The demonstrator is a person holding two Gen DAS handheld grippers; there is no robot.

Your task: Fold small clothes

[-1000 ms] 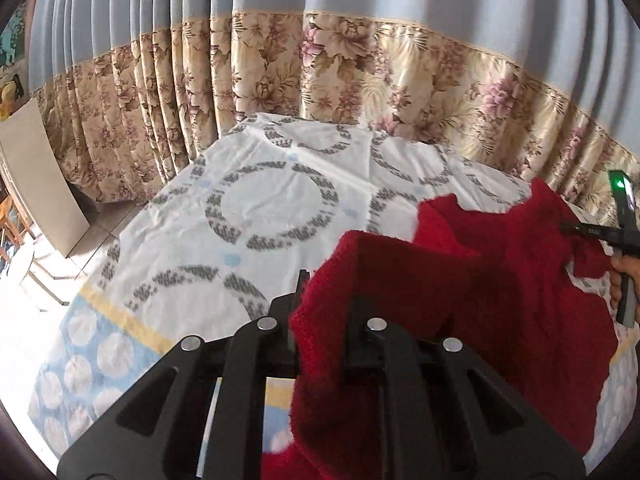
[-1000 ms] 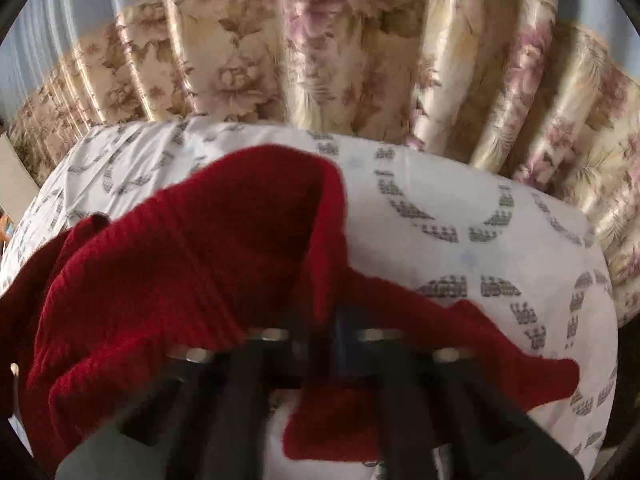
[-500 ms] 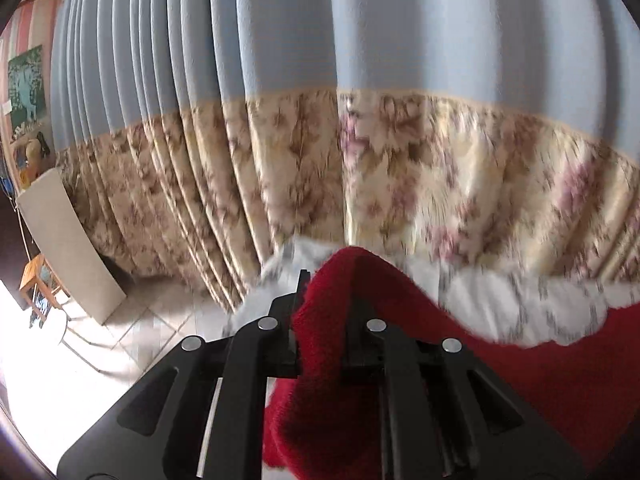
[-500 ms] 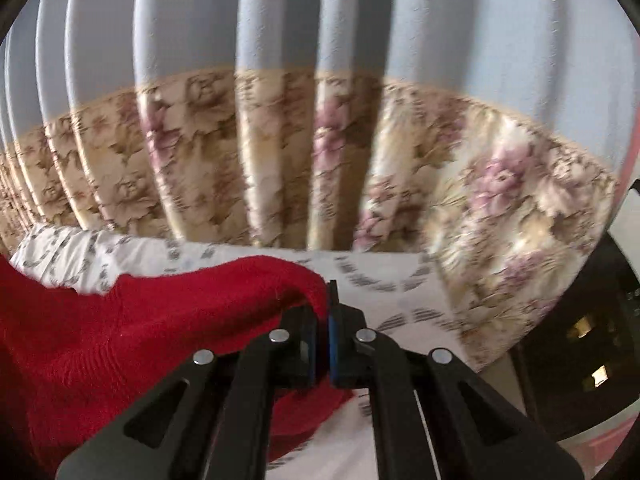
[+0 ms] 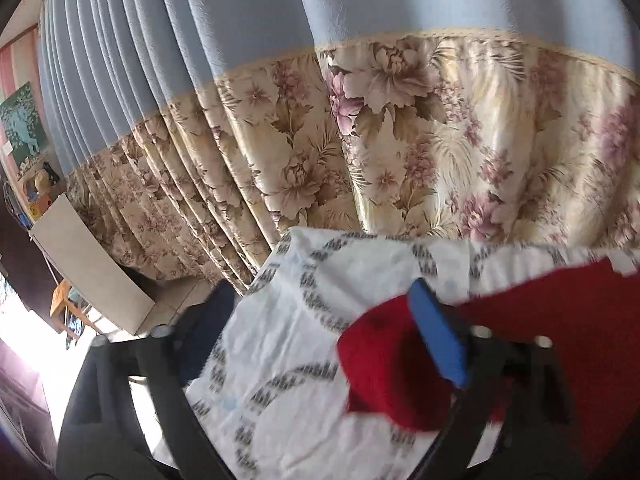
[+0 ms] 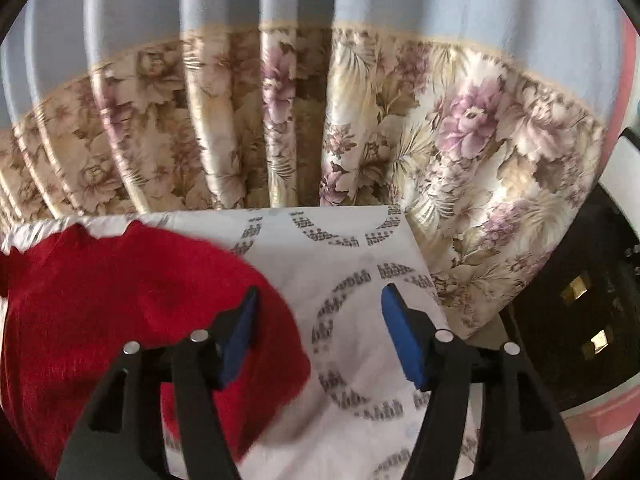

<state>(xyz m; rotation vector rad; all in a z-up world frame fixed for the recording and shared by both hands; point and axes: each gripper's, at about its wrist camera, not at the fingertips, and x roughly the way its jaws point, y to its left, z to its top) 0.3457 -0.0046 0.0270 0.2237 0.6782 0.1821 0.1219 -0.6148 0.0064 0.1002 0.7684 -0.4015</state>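
A red knitted garment (image 5: 568, 344) lies on the bed's white sheet (image 5: 304, 312) near the far edge, by the curtain. My left gripper (image 5: 320, 332) is opening wide. One rounded red corner lies loose by the right blue pad (image 5: 438, 340), and no pad presses on it. In the right wrist view the garment (image 6: 112, 308) spreads to the left. My right gripper (image 6: 322, 338) is opening too. Its left pad (image 6: 240, 336) hangs over the red edge, and its right pad stands over bare sheet (image 6: 360, 292).
A blue and floral curtain (image 5: 400, 140) hangs just behind the bed. Left of the bed are a white board (image 5: 88, 264), a wooden stool (image 5: 64, 308) and sunlit floor. Dark furniture (image 6: 580, 300) stands past the bed's right corner.
Both grippers, shut on the garment's corners, carried it across the bed toward the curtain. Both have now opened and let go, and the red cloth rests on the sheet.
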